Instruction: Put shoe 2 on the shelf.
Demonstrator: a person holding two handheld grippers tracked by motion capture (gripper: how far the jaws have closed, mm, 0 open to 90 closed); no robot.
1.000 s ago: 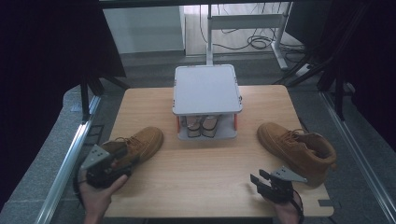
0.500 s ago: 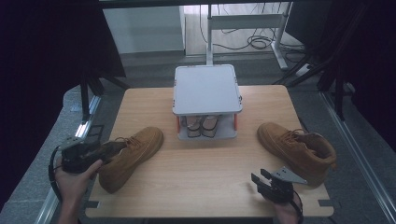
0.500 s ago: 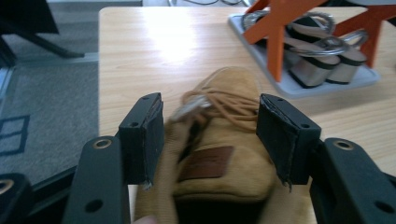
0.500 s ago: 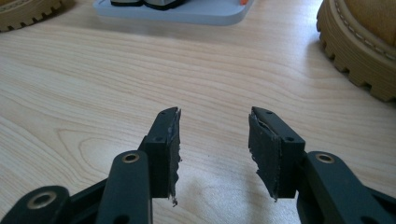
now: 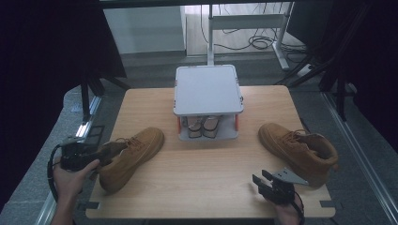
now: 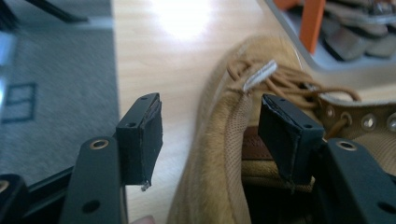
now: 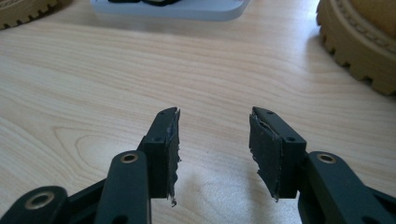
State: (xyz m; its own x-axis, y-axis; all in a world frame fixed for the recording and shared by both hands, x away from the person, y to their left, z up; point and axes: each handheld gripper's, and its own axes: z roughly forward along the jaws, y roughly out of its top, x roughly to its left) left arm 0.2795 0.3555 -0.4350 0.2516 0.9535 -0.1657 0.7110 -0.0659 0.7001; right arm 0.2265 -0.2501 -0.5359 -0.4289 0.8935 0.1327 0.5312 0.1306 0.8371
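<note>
Boot collar [image 6: 227, 140] sits between left hand-held gripper [image 6: 210, 128] pads, untouched

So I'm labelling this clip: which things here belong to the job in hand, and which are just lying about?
In the job:
- left boot, its collar between the open jaws of the left hand-held gripper
- right boot
- right hand-held gripper, open, holding nothing

Lying about:
- grey shoe rack
- shoes under it
- floor cables

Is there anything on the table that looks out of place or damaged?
The two tan suede boots lie far apart: left boot angled, right boot near the wooden table's edge. The black pads of the right tool look frayed. Nothing spilled.
</note>
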